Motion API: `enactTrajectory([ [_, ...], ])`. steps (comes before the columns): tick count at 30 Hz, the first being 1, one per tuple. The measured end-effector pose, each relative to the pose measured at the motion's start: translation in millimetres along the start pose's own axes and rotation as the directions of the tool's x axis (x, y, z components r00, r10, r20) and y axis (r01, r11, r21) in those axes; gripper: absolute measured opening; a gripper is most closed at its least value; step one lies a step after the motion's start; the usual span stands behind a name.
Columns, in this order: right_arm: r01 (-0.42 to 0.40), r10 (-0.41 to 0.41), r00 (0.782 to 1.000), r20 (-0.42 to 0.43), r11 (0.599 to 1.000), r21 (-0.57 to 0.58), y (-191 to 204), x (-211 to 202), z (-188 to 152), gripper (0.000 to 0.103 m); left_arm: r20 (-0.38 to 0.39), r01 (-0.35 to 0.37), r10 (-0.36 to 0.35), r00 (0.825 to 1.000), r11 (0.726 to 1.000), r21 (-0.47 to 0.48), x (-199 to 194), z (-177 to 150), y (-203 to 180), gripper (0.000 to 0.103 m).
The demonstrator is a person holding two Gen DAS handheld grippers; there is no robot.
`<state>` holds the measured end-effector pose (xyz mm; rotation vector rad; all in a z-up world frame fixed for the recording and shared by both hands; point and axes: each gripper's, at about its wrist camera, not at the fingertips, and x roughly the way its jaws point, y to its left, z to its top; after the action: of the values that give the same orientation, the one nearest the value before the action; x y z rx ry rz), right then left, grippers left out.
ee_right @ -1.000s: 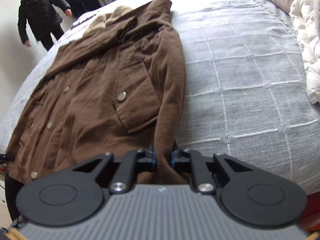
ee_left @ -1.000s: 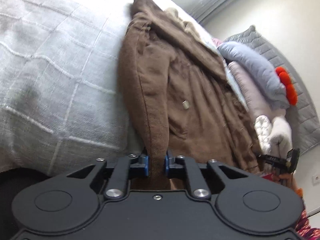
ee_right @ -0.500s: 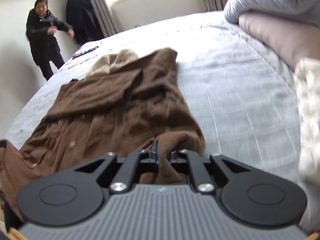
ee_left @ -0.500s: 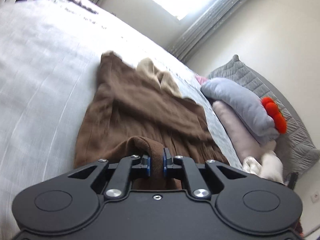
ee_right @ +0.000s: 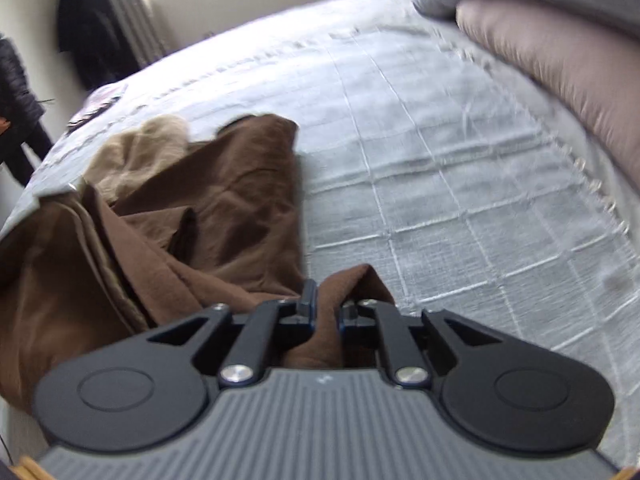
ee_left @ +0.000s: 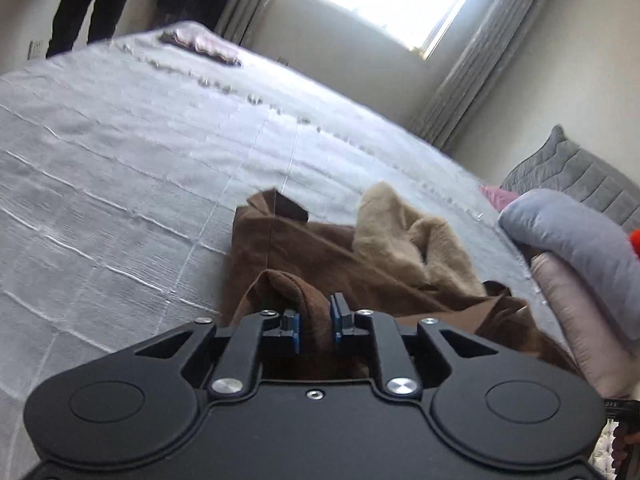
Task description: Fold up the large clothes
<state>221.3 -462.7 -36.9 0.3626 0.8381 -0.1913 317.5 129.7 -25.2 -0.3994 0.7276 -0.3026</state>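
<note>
A brown coat with a beige fleece collar lies bunched on the grey checked bedspread. My left gripper holds a thick fold of the coat's edge between its blue pads; its jaws are opening while the cloth still fills the gap. In the right wrist view the coat lies doubled over itself, with the collar at the far left. My right gripper pinches another fold of brown cloth, and its jaws are starting to open.
A blue-grey pillow lies on a pink pillow at the right, before a grey headboard. The pink pillow is close on the right. A person in dark clothes stands beyond the bed. Bare bedspread lies to the right.
Both grippers carried the coat's lower edge up toward the collar, so the coat now lies doubled over and bunched. The left jaws stand a little wider around the cloth.
</note>
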Motion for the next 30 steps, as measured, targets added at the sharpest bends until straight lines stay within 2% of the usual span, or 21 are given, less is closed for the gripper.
enactTrajectory([
  [1,0.001,0.0,1.0,-0.027,0.999,0.032,-4.4,9.7,2.4,0.011,-0.046,-0.031,0.031,0.998,1.0,0.0,11.4,1.8,-1.4,0.02],
  [3,-0.012,0.015,0.998,-0.054,0.997,0.072,-10.7,15.8,5.1,0.014,-0.076,-0.061,0.063,0.995,0.998,0.025,11.2,-3.8,-7.3,0.023],
  [5,-0.07,0.075,0.996,-0.053,0.993,0.093,-20.4,9.0,7.4,0.018,-0.066,-0.007,0.011,0.998,0.998,0.062,-2.1,-5.6,-8.3,0.035],
  [6,-0.114,0.121,0.991,-0.049,0.986,0.124,-28.7,4.3,8.6,0.024,-0.061,0.017,-0.013,0.998,0.998,0.063,-10.5,-5.8,-6.3,0.047],
  [7,-0.149,0.158,0.986,-0.049,0.978,0.149,-36.3,-0.9,9.6,0.032,-0.048,0.026,-0.024,0.999,0.998,0.057,-20.4,-5.6,-3.4,0.066],
  [8,-0.157,0.165,0.985,-0.041,0.975,0.155,-41.2,-8.2,10.4,0.042,-0.027,0.016,-0.015,1.0,0.998,0.054,-30.7,-4.7,-0.9,0.076],
  [9,-0.128,0.131,0.991,-0.011,0.983,0.134,-44.1,-18.5,11.2,0.071,0.001,-0.002,0.002,1.0,0.998,0.06,-41.1,-2.7,1.2,0.09],
  [10,-0.083,0.079,0.996,0.04,0.99,0.112,-47.8,-30.4,13.0,0.094,0.025,-0.002,0.0,1.0,0.997,0.074,-50.6,1.4,3.2,0.091],
  [12,-0.048,0.039,0.992,0.117,0.996,0.08,-56.7,-48.1,18.0,0.094,0.021,0.018,-0.021,1.0,0.993,0.117,-60.7,6.3,5.7,0.091],
  [15,0.0,0.002,0.993,0.122,1.0,-0.019,-50.6,-54.4,15.8,0.094,0.001,-0.016,0.016,1.0,0.981,0.193,-57.9,5.9,4.1,0.091],
  [19,-0.012,0.039,0.986,0.159,0.987,-0.163,-22.7,-47.3,4.7,0.094,-0.048,-0.02,0.031,0.998,0.973,0.228,-33.7,-2.1,0.7,0.091],
  [20,0.004,0.032,0.978,0.205,0.984,-0.176,-18.2,-48.5,6.1,0.094,-0.054,-0.034,0.048,0.997,0.971,0.238,-27.4,-4.1,-0.9,0.091],
  [22,0.017,0.019,0.946,0.323,0.994,-0.11,-23.1,-57.7,8.1,0.094,-0.065,-0.055,0.074,0.995,0.964,0.261,-16.2,-7.2,-3.9,0.091],
  [23,-0.009,0.031,0.947,0.319,0.998,-0.07,-30.3,-58.1,11.8,0.094,-0.069,-0.062,0.084,0.994,0.959,0.275,-11.5,-8.4,-5.8,0.091],
  [25,-0.037,0.046,0.963,0.266,0.998,-0.041,-39.2,-53.2,14.6,0.094,-0.078,-0.068,0.096,0.992,0.951,0.301,-2.4,-9.8,-8.8,0.09],
  [27,-0.03,0.049,0.982,0.181,0.994,-0.105,-35.5,-43.8,10.8,0.094,-0.088,-0.064,0.096,0.991,0.948,0.311,5.8,-10.3,-10.4,0.089],
  [30,-0.04,0.065,0.993,0.101,0.972,-0.232,-17.4,-28.8,0.1,0.094,-0.102,-0.066,0.104,0.989,0.946,0.316,16.4,-11.8,-13.2,0.088],
])
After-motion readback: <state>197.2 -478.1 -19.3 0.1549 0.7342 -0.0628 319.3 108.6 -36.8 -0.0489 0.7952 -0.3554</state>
